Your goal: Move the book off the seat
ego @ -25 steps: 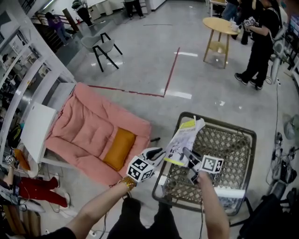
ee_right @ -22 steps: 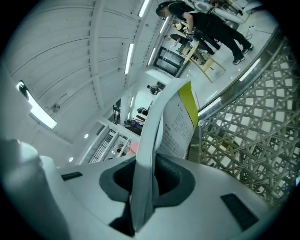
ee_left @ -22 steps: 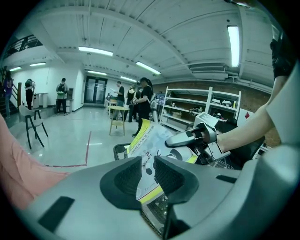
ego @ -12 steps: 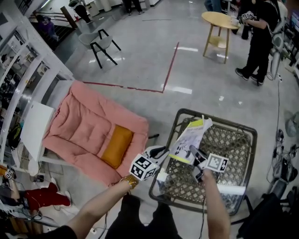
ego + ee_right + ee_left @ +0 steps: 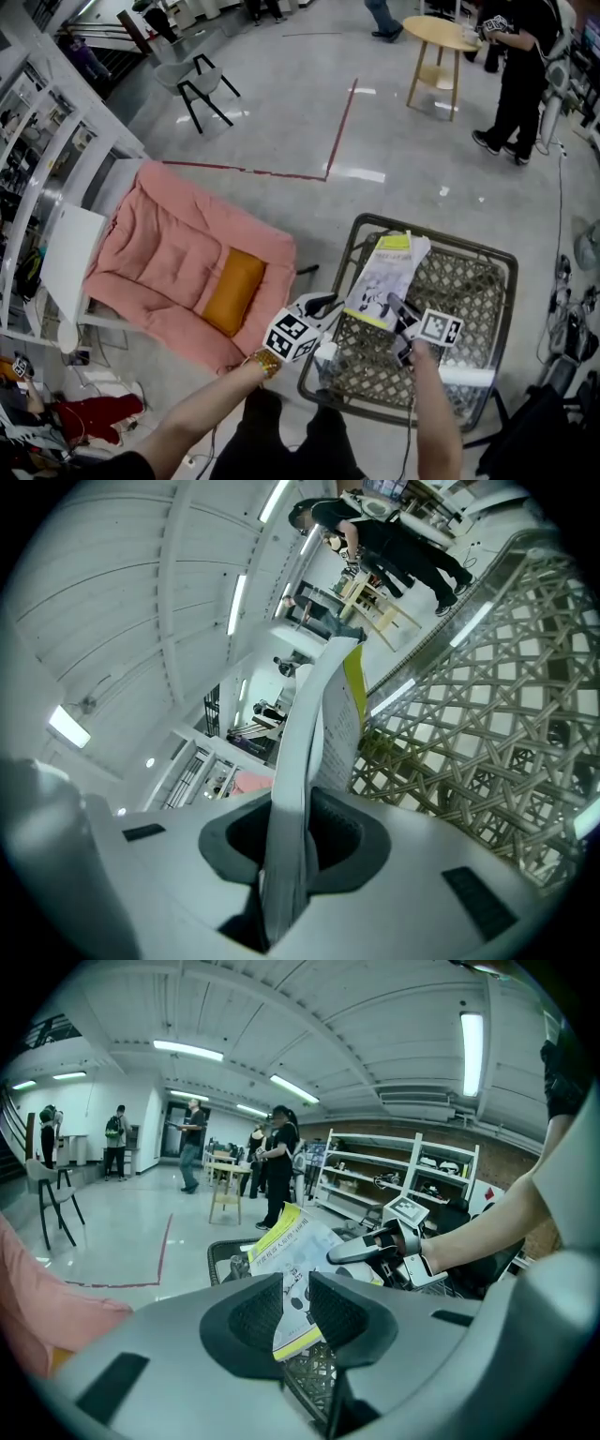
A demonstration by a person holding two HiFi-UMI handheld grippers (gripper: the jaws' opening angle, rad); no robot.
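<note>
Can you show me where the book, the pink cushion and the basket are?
book (image 5: 384, 279): head view, middle of its white front.
pink cushion (image 5: 173, 251): head view, middle of the quilted seat.
basket (image 5: 469, 302): head view, bare woven bottom.

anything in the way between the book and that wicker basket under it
Nothing visible. The book, clamped by the left hand-held gripper and right hand-held gripper, hangs right over the basket. The weave below it looks bare; a white strip lies only along the near rim.

Left tongs (image 5: 296, 1319) clamp a corner of the book (image 5: 298, 1252); right tongs (image 5: 345, 1255) grip it over the basket (image 5: 217, 1251).
</note>
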